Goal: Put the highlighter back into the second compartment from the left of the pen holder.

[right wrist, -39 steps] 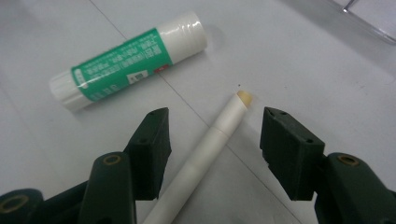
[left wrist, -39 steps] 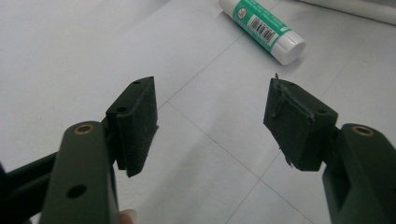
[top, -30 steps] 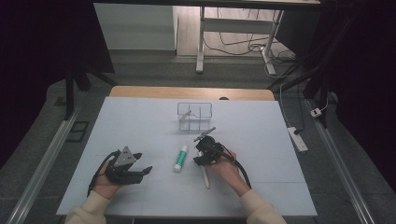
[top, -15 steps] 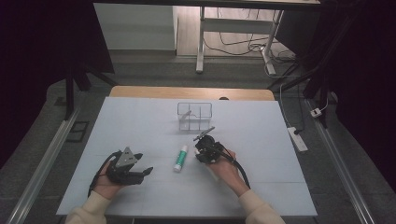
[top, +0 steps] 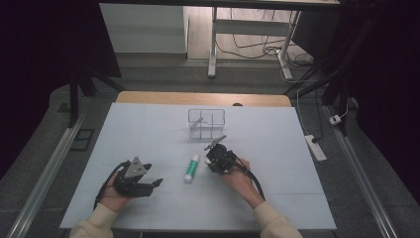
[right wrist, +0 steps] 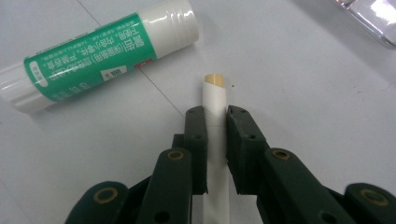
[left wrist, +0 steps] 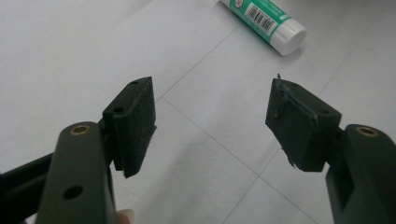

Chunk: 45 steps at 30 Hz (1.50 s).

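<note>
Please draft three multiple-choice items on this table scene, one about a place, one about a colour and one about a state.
1. Where does the glue stick lie?
A. inside the clear divided box
B. on the table between the two tongs
C. on the floor

2. What colour is the glue stick's label?
A. green
B. red
C. yellow

3. How do the right tongs stand?
A. wide open over the box
B. shut on the thin white stick
C. shut on the glue stick

Answers:
1 B, since the high view shows it flat on the table, between the left tongs and the right ones, short of the clear divided box.
2 A, as the right gripper view shows a green label with white ends.
3 B, as their pads press both sides of the stick.
</note>
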Each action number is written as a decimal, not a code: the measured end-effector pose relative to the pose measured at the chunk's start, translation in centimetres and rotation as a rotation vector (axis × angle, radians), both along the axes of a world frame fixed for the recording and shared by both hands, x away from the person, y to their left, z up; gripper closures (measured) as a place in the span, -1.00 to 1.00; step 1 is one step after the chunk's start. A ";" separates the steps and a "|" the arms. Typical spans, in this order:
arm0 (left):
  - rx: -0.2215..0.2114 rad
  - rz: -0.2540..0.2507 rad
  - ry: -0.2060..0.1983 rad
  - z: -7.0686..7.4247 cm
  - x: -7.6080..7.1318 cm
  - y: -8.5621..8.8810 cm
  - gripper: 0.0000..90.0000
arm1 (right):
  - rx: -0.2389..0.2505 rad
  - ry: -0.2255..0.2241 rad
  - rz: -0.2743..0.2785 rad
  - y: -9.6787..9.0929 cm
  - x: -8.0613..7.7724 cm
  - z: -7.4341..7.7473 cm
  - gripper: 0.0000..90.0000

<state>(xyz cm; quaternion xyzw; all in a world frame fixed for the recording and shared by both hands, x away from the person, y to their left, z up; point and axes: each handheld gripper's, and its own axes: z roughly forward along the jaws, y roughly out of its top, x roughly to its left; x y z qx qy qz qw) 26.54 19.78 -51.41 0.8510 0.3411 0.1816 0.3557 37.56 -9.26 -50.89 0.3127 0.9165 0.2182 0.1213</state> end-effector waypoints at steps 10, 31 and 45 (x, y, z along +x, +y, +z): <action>0.036 -0.022 0.020 -0.5 0.1 -0.4 -0.30 | 0.043 -0.024 0.004 -0.5 0.1 0.8 0.74; 0.032 -0.024 0.028 -0.6 0.2 -0.4 -0.31 | 0.177 -0.093 0.003 -1.3 -0.4 3.5 0.74; 0.048 -0.040 0.036 -0.8 0.2 -0.7 -0.32 | 0.200 -0.104 0.007 -1.4 -0.5 3.8 0.74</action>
